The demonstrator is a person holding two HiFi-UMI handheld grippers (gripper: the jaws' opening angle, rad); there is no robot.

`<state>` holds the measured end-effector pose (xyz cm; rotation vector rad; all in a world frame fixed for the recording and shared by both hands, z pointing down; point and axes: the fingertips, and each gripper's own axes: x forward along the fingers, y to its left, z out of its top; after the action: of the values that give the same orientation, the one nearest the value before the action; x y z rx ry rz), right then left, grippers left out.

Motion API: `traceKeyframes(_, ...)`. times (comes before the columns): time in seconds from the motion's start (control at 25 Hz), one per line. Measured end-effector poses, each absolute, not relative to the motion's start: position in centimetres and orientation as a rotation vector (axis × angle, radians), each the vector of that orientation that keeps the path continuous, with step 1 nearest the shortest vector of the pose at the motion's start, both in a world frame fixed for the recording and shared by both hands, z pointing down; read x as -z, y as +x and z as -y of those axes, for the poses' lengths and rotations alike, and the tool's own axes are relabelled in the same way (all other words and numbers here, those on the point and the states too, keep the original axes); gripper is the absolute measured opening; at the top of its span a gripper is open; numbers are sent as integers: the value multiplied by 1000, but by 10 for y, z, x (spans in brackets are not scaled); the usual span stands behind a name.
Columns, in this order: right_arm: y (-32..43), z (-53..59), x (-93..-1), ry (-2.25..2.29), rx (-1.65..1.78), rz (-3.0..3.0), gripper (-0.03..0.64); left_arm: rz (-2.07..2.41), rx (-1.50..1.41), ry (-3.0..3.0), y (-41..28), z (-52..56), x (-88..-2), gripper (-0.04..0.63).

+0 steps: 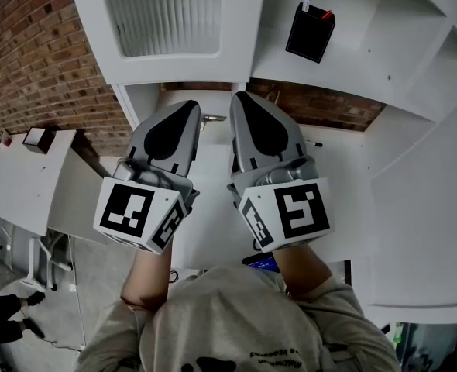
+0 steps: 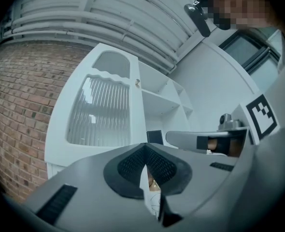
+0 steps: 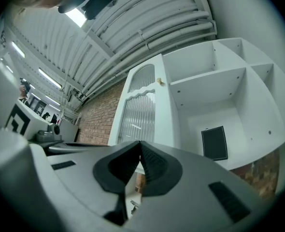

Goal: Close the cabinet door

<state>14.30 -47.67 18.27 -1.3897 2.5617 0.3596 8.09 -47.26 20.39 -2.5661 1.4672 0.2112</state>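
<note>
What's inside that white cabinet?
A black box holding pens; the shelves in view are otherwise bare. The door covers whatever lies behind it.

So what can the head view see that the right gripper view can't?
Only the head view shows the person's forearms, grey top and the white table off to the left. Only the right gripper view shows the ceiling pipes, a ceiling lamp and the small knob on the cabinet door. Both show that open door with its ribbed glass, the black box inside the cabinet and the brick wall.
</note>
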Motion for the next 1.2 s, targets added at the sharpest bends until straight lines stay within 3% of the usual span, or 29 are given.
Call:
traceKeyframes(0.64, 145, 400, -216, -1445, -397, -2551, 20, -1557, -170, -2521, 62, 405, -231, 6)
traceKeyframes(1.2, 164, 383, -248, -1429, -347, -2609, 18, -1578, -209, -2518, 96, 379, -253, 6)
